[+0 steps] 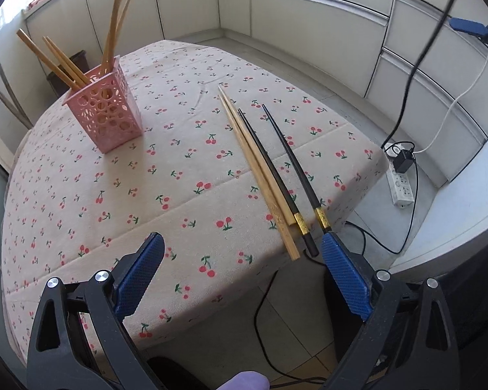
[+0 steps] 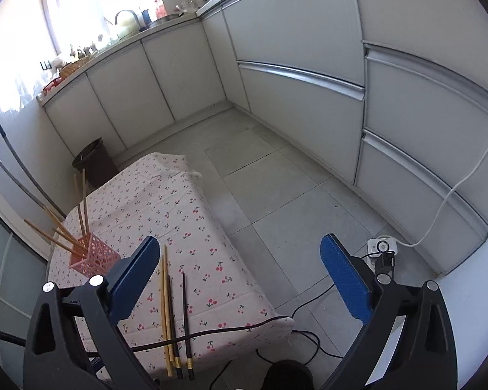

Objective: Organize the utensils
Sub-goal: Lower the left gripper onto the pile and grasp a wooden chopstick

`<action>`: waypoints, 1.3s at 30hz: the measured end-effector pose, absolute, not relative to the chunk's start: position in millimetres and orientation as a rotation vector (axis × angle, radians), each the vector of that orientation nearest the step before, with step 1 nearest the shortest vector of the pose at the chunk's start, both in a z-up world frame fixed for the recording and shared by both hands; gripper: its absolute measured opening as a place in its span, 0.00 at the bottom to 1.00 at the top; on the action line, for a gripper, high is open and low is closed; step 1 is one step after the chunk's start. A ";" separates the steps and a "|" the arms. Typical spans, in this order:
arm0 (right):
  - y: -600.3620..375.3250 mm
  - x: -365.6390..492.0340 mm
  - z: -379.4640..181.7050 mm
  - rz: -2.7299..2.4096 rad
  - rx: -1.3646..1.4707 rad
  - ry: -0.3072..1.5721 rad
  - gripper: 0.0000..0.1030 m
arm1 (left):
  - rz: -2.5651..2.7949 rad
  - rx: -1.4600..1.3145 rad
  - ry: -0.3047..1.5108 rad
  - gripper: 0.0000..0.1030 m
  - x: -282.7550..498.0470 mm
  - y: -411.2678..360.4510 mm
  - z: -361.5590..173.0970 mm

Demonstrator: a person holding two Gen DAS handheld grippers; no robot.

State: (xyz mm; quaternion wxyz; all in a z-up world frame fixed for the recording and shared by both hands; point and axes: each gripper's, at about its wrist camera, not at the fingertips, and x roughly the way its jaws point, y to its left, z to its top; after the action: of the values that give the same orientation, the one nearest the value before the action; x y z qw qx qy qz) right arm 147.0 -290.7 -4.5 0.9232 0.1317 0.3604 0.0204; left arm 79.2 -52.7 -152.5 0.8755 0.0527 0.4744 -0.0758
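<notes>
Four loose chopsticks lie near the desk [image 1: 185,195] edge: two bamboo chopsticks [image 1: 260,175] side by side and touching, and two black chopsticks [image 1: 276,175] with gold bands just right of them, the right black one a little apart. Long axes run roughly away from the left gripper [image 1: 242,279], thick ends nearest it and overhanging or reaching the desk edge.

The left gripper is spread wide and empty; the butt ends sit just ahead, between its fingers and closer to the right finger. The right gripper [image 2: 240,279] is also spread wide and empty, higher and farther back, with the chopsticks low and left of its centre. The left looks nearer, so likely it takes the next pick.

The pink perforated holder [image 1: 105,115] stands upright, well left of the loose four, holding several bamboo chopsticks leaning outward. A black cable [image 2: 211,331] crosses over the loose chopsticks in the right wrist view.
</notes>
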 end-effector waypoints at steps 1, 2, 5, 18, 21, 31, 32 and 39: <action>-287.6 149.1 -4.6 0.053 0.276 0.742 0.93 | -0.151 0.084 0.994 0.90 88.2 -51.0 -152.1; -285.3 152.7 -5.9 0.061 0.294 0.751 0.93 | -0.133 0.053 0.991 0.90 99.0 -49.4 -150.9; -282.5 169.0 -15.4 0.086 0.366 0.814 0.93 | -0.120 -0.083 0.969 0.89 140.1 -41.9 -145.0; -285.1 185.7 -54.7 0.156 0.512 1.026 0.93 | -0.193 -0.287 0.885 0.78 232.4 -39.3 -169.1; -278.5 186.7 -54.0 0.182 0.498 1.032 0.93 | -0.090 -0.308 0.891 0.66 232.2 -28.5 -171.6; -278.5 182.0 -51.3 0.225 0.520 1.036 0.93 | 0.127 -0.115 0.956 0.57 237.5 -41.1 -184.1; -280.3 181.9 -51.7 0.225 0.531 1.036 0.93 | 0.135 -0.111 0.965 0.57 239.3 -41.4 -185.6; -285.9 180.9 -53.4 0.266 0.605 1.052 0.93 | 0.168 -0.058 0.994 0.56 245.4 -48.3 -192.4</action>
State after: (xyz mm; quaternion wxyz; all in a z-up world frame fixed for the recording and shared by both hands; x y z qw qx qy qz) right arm 180.9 -285.9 -53.4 0.8130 0.2836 0.4930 0.1245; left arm 245.4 -48.3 -192.4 0.8751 -0.0280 0.4763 0.0804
